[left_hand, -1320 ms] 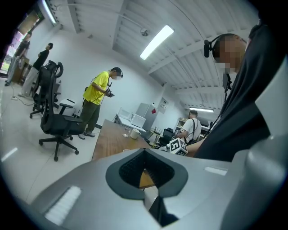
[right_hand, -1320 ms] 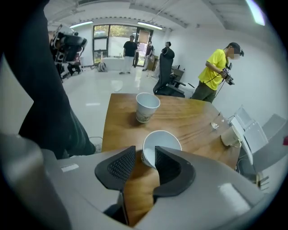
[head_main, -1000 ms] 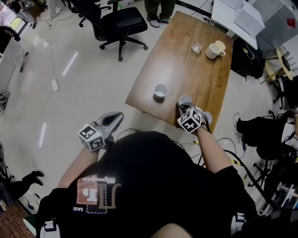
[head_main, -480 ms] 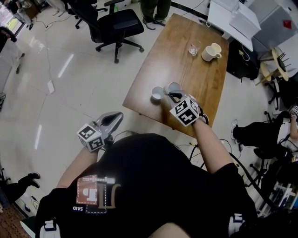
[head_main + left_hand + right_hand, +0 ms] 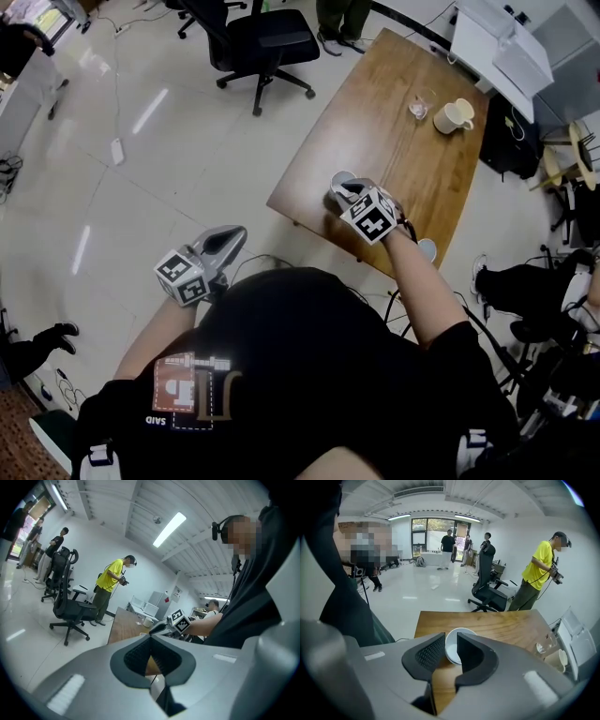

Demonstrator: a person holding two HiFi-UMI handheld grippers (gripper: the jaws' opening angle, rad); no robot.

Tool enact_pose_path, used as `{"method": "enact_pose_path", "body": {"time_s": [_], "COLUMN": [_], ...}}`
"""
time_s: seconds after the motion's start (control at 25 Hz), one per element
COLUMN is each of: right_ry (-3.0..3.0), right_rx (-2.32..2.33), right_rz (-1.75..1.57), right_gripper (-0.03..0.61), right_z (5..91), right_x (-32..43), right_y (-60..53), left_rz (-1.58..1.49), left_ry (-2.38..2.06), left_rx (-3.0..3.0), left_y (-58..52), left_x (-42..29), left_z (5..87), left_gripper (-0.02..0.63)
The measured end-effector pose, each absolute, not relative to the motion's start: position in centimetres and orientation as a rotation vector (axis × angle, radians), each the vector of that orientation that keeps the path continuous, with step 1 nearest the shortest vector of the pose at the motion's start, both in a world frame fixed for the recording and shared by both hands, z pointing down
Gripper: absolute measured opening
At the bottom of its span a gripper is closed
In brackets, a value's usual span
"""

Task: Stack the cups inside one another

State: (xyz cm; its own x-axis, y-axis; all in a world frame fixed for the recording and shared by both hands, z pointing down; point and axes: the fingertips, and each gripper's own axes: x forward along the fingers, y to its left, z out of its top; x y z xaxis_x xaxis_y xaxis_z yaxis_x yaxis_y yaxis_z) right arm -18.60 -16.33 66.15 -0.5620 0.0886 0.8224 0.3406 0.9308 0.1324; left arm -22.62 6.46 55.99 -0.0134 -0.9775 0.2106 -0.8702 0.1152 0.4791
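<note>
A white cup (image 5: 339, 180) stands near the wooden table's (image 5: 394, 150) near left edge, and only one rim shows there. My right gripper (image 5: 348, 192) hangs right over it, pointing steeply down. In the right gripper view the cup (image 5: 454, 645) lies between the fingertips of the right gripper (image 5: 451, 640); the jaws have just been opening and stand clear of the cup's wall. Another white cup (image 5: 427, 249) sits at the table's near right edge. My left gripper (image 5: 228, 242) is held off the table over the floor, and the left gripper (image 5: 150, 637) is shut with nothing in it.
A cream mug (image 5: 455, 115) and a clear glass (image 5: 418, 109) stand at the table's far end. A black office chair (image 5: 262, 42) is on the floor to the left. A person in a yellow shirt (image 5: 538, 571) stands by the table's far side.
My right gripper carried a white cup from the near right of the table leftward to the cup standing there, and its jaws have parted. The left gripper has stayed in place.
</note>
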Motion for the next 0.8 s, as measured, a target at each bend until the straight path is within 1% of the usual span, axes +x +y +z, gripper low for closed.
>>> {"method": "enact_pose_path", "body": {"time_s": [0.04,0.2,0.36,0.44,0.64,0.8], "right_ry": [-2.174,-2.280,-2.345,-2.351,-2.297,-2.218], "right_rx": [-0.304,-0.238,-0.078,0.013,0.133,0.120], "right_rz": [-0.338,-0.311,-0.264,-0.234,-0.206,-0.230], "right_gripper": [0.100,0.103,0.104,0.118,0.147,0.153], "right_z": [65.6,62.4,60.3,59.9,61.4,64.5], "right_x": [-18.6,-16.1,-9.1,-4.6,4.5,8.4], "right_y": [-16.2,-17.6,-22.0,-24.2,-26.7,-26.3], "left_rz": [-0.297,-0.299,-0.294,-0.285,-0.276,-0.256], "left_ry": [-1.917,-1.905,-1.844,-1.797,-1.700,-1.655], "left_rx": [1.786,1.804,1.885,1.940,2.027,2.078], "left_y": [6.6,6.1,3.5,1.7,-2.6,-5.5], "left_x": [-22.8,-22.6,-21.7,-20.8,-18.4,-17.0], "left_z": [56.1,55.7,55.6,55.3,54.4,53.5], "left_gripper": [0.003,0.003,0.003,0.002,0.003,0.003]}}
